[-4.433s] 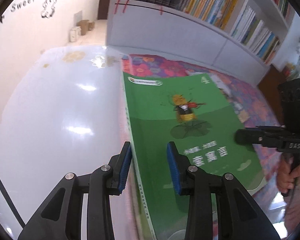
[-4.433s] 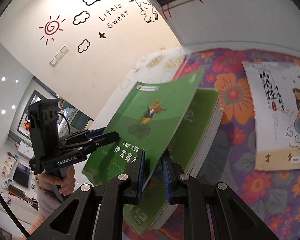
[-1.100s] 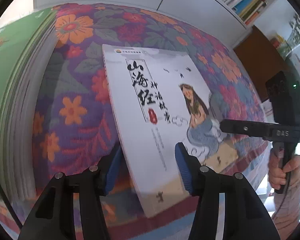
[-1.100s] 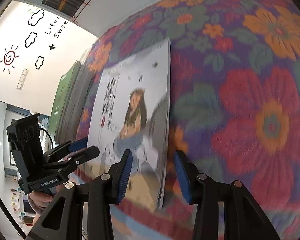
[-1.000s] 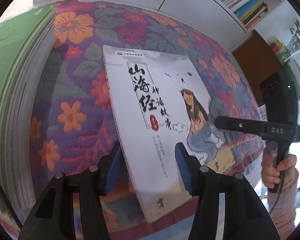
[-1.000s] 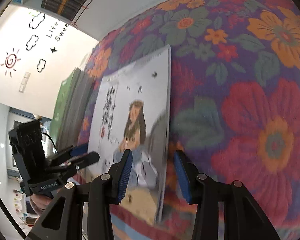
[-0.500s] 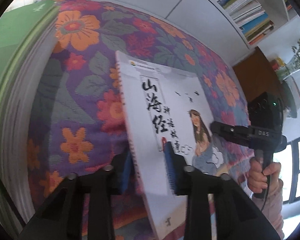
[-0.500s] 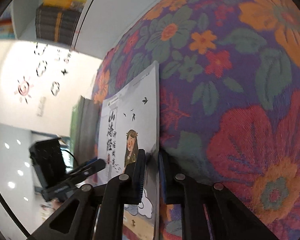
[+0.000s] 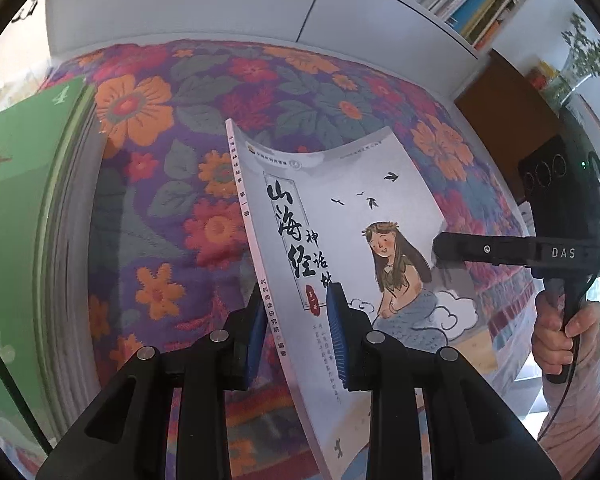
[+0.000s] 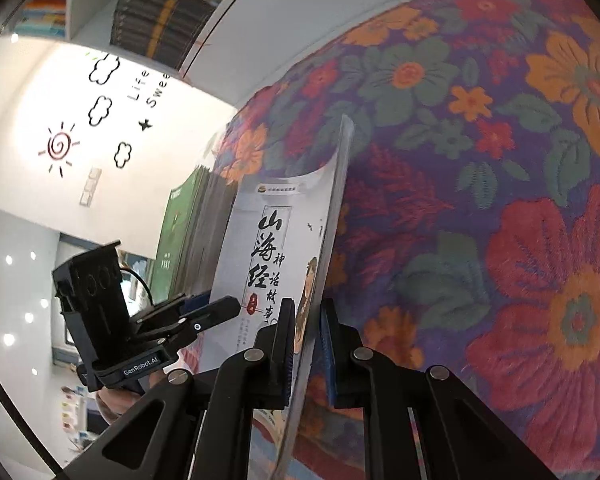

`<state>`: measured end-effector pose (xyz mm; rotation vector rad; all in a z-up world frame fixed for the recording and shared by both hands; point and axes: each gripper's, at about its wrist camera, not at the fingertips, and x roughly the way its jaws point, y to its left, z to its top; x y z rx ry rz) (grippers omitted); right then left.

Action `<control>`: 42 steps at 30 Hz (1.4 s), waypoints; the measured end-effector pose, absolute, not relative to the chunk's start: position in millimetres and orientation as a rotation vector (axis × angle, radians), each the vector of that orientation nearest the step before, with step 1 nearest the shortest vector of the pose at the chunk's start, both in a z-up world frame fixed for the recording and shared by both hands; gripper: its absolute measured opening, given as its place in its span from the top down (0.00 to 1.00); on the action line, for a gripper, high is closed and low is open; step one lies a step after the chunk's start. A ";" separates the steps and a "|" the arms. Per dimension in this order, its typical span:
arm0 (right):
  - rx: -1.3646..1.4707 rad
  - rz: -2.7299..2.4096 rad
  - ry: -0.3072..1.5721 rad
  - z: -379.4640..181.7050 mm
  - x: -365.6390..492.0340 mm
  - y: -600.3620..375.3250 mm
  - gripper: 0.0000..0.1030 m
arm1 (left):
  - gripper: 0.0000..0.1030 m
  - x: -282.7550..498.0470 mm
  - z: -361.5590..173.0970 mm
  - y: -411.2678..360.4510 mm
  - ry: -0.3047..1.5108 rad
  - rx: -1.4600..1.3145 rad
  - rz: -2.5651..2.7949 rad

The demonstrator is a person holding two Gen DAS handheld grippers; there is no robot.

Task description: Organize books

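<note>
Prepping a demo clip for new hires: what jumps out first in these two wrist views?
The white illustrated book, lifted off the flowered cloth and bowed, with the left gripper clamped on its spine edge and the right gripper on the opposite edge. Next, the loud orange-and-red flowers filling both views. Then the stack of green books at the left of the cloth.

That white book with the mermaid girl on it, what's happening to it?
A person is tidying books with a gripper in each hand. The left gripper pinches the white book at its spine edge, and the right gripper pinches its opposite edge, so the book hangs lifted and slightly bowed above the flowery cloth. A stack of green books waits off to the left.
</note>
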<state>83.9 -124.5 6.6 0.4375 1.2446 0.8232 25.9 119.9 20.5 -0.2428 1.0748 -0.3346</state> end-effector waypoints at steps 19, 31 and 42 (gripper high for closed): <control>0.371 0.881 1.153 40.8 54.3 -113.9 0.88 | 0.74 0.6 59.7 118.1 1.007 -0.187 -0.348; 0.367 0.933 1.077 81.5 52.0 -95.7 0.86 | 0.74 -3.8 98.5 144.8 0.909 -0.202 -0.322; 0.341 0.958 1.045 105.2 52.6 -55.5 0.86 | 0.74 -9.9 119.4 186.6 0.843 -0.215 -0.292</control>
